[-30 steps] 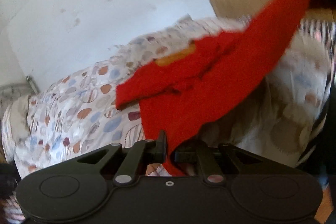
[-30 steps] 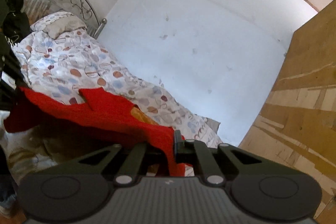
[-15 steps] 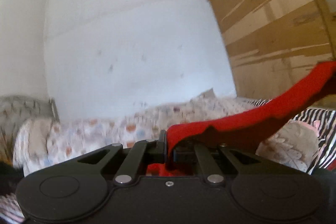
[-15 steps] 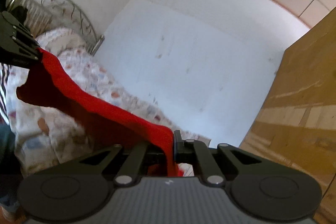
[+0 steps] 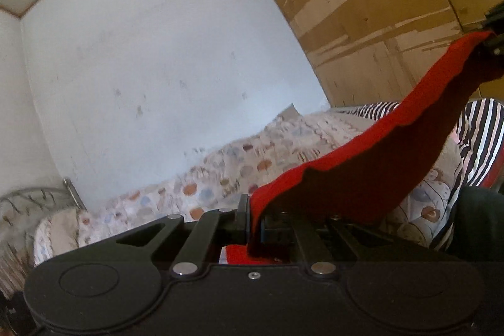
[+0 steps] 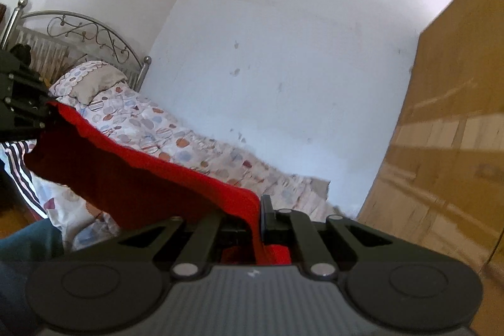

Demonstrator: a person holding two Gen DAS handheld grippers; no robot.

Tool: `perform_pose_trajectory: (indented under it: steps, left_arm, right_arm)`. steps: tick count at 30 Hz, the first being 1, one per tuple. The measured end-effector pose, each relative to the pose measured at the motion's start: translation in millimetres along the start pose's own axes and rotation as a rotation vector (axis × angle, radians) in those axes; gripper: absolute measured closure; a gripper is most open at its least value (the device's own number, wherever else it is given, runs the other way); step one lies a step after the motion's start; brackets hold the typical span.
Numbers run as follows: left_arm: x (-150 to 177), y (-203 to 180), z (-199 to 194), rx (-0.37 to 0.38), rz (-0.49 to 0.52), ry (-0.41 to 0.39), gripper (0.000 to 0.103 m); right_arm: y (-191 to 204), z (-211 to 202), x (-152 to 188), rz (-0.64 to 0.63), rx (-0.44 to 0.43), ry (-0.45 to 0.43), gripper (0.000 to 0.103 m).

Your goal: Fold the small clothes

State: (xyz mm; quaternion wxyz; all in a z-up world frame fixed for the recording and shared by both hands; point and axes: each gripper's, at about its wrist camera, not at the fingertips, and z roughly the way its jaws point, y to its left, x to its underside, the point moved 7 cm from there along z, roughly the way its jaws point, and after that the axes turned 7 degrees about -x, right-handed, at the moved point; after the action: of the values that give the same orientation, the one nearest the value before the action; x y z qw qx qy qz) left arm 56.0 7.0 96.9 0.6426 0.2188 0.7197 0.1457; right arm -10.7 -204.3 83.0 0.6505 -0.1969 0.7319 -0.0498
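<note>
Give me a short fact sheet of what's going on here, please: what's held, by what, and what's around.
Held item: red cloth, lifted and stretched between both tools
Left tool: shut on one edge of the cloth
Right tool: shut on the other edge
Below: bed with a spotted cover
Pillow: at the metal headboard
Also on bed: striped fabric
Background: white wall, wooden wardrobe

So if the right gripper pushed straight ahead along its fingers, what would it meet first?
Probably the patterned bedspread. The right gripper, shut on the red garment, points low over the bed toward the white wall; depth is unclear, so it may pass over to the wall.
</note>
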Motion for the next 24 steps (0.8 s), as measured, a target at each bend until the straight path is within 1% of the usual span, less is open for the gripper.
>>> perform_pose_trajectory:
  steps: [3, 6, 9, 12, 14, 19, 22, 24]
  left_arm:
    - [-3, 5, 20, -0.002, 0.001, 0.003, 0.097]
    - [-16, 10, 53, -0.003, 0.058, -0.031, 0.097]
    - [-34, 16, 101, 0.008, 0.105, -0.039, 0.097]
    - [-48, 22, 159, 0.032, 0.116, -0.016, 0.097]
    - [-54, 25, 196, 0.026, 0.129, 0.0, 0.097]
    - [-53, 24, 271, 0.024, 0.152, 0.043, 0.095]
    - [-39, 17, 315, 0.052, 0.148, 0.104, 0.095]
    - [-23, 11, 339, 0.075, 0.131, 0.152, 0.095]
  right_arm:
    - [-3, 17, -3, -0.06, 0.009, -0.003, 0.097]
    - [-12, 47, -12, -0.134, 0.021, -0.009, 0.097]
    - [-28, 91, -26, -0.193, 0.014, 0.006, 0.097]
    - [-51, 145, -37, -0.196, -0.022, 0.03, 0.097]
    - [-65, 184, -39, -0.19, -0.04, 0.058, 0.097]
    - [-88, 268, -27, -0.174, -0.054, 0.135, 0.096]
    - [-96, 313, -8, -0.119, -0.084, 0.198, 0.096]
    - [-98, 341, 9, -0.092, -0.105, 0.25, 0.096]
